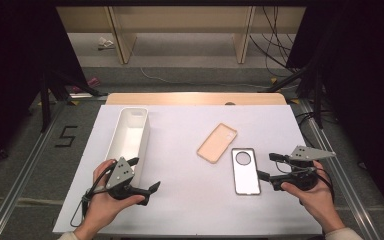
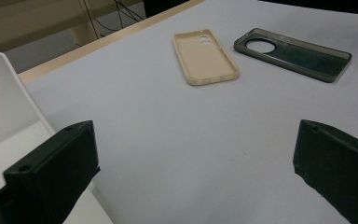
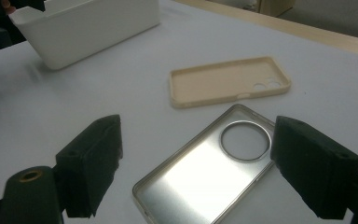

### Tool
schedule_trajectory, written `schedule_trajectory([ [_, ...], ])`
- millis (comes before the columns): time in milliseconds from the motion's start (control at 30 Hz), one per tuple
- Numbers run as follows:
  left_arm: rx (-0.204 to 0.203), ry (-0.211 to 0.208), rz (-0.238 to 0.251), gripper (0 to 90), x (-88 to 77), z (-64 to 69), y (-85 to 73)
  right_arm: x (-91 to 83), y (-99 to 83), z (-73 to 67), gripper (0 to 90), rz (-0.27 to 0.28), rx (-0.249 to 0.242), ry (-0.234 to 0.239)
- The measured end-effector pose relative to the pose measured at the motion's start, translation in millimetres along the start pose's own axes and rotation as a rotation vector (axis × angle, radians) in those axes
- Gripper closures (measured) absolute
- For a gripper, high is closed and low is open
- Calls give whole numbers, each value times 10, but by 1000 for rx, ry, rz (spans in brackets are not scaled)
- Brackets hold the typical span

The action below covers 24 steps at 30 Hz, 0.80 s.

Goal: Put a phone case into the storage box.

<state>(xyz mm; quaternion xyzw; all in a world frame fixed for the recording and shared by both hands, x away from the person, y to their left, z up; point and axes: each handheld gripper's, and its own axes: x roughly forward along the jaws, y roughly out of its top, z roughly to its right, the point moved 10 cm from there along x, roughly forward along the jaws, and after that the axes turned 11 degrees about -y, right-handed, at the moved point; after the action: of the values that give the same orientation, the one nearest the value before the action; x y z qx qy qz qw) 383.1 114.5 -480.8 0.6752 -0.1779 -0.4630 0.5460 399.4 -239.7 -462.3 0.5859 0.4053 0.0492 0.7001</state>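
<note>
Clear phone case [image 1: 245, 171] lies lengthwise just ahead of my right gripper [image 1: 271, 167], jaws spread, empty; left gripper [image 1: 144, 176] unclenched, farther off.

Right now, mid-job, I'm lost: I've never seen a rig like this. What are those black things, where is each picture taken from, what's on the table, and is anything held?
There is no robot arm. A person sits at the table and holds a hand tool with two black jaws in each hand: the left gripper and the right gripper.

The high view looks down from above the person's side. Each of the other two pictures comes from a camera riding on one gripper, looking out between its own jaws.

On the white table lie a long white bin, a beige phone case and a clear phone case with a round camera hole.

Both grippers are open and hold nothing. The right one points at the clear case; the left one rests beside the bin.
</note>
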Motion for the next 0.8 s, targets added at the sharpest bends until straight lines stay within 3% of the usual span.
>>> schedule_trajectory([
  [233,-10,-4,-6,0,8,-23,-11,15,-3,-17,176,-7,-16,1],
  [433,-8,1,-4,0,3,-53,-7,66,-13,-65,200,-51,-79,9],
  [467,-6,-1,-6,0,5,-50,-8,93,-12,-90,225,-73,-116,18],
  [500,-6,-3,-9,0,6,-46,-12,93,-12,-90,225,-73,-116,18],
  [633,-8,-8,-11,0,11,-40,-21,174,-82,-164,235,-154,-198,56],
  [667,-8,-6,-7,0,10,-42,-14,225,-150,-190,250,-198,-268,58],
  [733,-8,-5,-2,0,10,-41,-2,238,-175,-198,261,-216,-288,59],
  [800,-6,-8,-5,0,16,-33,-5,268,-229,-207,273,-254,-359,51],
])
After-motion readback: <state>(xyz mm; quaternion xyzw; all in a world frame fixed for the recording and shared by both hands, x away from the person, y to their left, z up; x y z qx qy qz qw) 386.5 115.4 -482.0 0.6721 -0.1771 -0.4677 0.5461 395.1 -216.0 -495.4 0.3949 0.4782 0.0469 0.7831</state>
